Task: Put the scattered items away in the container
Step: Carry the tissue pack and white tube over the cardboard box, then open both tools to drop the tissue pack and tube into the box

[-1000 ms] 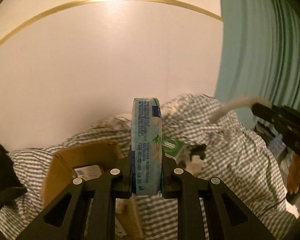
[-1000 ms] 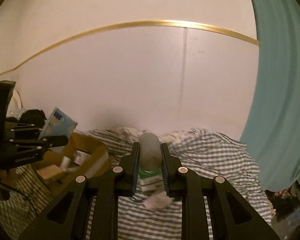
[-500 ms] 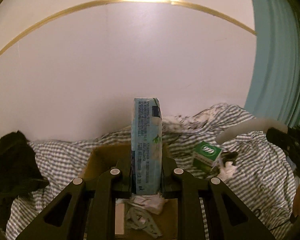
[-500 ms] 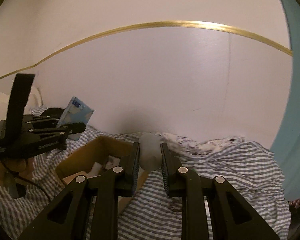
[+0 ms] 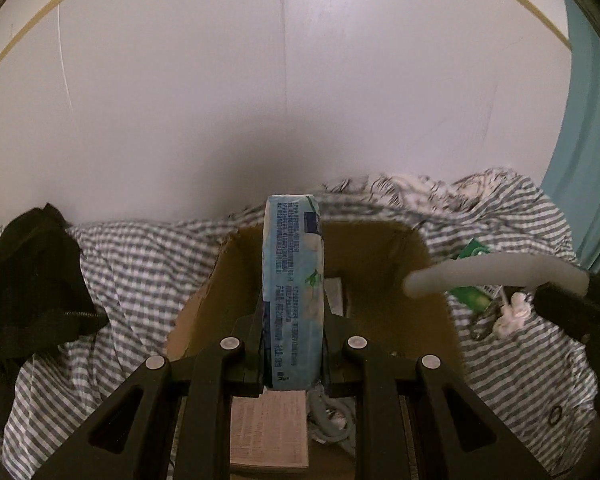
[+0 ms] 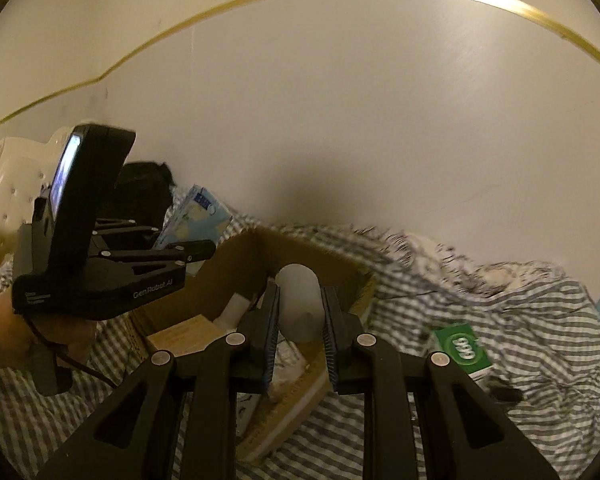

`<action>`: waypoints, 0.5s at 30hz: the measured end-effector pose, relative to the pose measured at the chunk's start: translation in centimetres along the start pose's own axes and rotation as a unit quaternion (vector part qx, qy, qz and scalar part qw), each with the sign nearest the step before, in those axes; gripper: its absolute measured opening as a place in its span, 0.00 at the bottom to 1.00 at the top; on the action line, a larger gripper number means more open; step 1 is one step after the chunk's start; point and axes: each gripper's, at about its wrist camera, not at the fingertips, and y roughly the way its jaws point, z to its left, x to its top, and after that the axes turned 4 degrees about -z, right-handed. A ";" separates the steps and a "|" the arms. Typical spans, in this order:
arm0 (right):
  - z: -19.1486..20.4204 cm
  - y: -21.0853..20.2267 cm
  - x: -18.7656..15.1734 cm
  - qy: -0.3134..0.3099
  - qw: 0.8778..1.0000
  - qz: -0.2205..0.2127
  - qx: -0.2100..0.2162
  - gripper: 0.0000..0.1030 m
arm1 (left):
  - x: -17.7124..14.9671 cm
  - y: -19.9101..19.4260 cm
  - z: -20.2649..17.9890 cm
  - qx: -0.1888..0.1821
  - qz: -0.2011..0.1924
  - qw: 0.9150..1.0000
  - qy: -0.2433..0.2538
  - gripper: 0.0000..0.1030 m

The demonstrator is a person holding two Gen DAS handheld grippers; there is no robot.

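Left to right: a black garment point(image 5: 32, 280) lies on the striped bedsheet point(image 5: 140, 272). The left gripper point(image 5: 293, 312), fingers closed on an upright blue tissue pack point(image 5: 293, 292), hangs above the open cardboard box point(image 5: 380, 264) (papers inside). The right gripper point(image 6: 299, 312) clamps a pale, rounded tube point(image 6: 300, 300) over the box's near edge. A green carton point(image 6: 462, 350) lies on the sheet, right of the box.

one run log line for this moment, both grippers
left gripper: shut on blue tissue pack | right gripper: shut on white tube | both over cardboard box | green box: on striped sheet
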 end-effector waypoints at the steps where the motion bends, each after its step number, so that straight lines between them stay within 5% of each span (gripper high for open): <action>1: 0.3 0.9 -0.2 -0.003 1.000 0.007 0.002 0.19 | -0.3 0.4 0.2 0.001 0.004 1.000 0.001 0.19; 5: 0.8 2.9 -1.4 -0.006 0.999 0.032 0.014 0.22 | -0.8 1.7 0.3 0.004 0.023 1.000 0.005 0.22; 7: 1.8 3.6 -2.0 -0.012 0.999 0.041 0.016 0.27 | -1.0 2.3 0.1 0.002 0.035 0.999 0.006 0.32; 9: 2.5 4.3 -2.7 -0.032 0.998 0.055 0.015 0.60 | -1.0 2.1 0.1 0.007 0.033 0.999 0.001 0.75; 10: 2.6 3.9 -3.3 -0.038 0.998 0.052 0.013 0.65 | -1.1 1.8 0.1 0.014 0.022 1.000 0.001 0.82; 15: 1.7 1.7 -4.0 -0.036 0.999 0.021 -0.008 0.70 | -0.5 0.4 -0.1 0.017 -0.008 1.000 0.007 0.84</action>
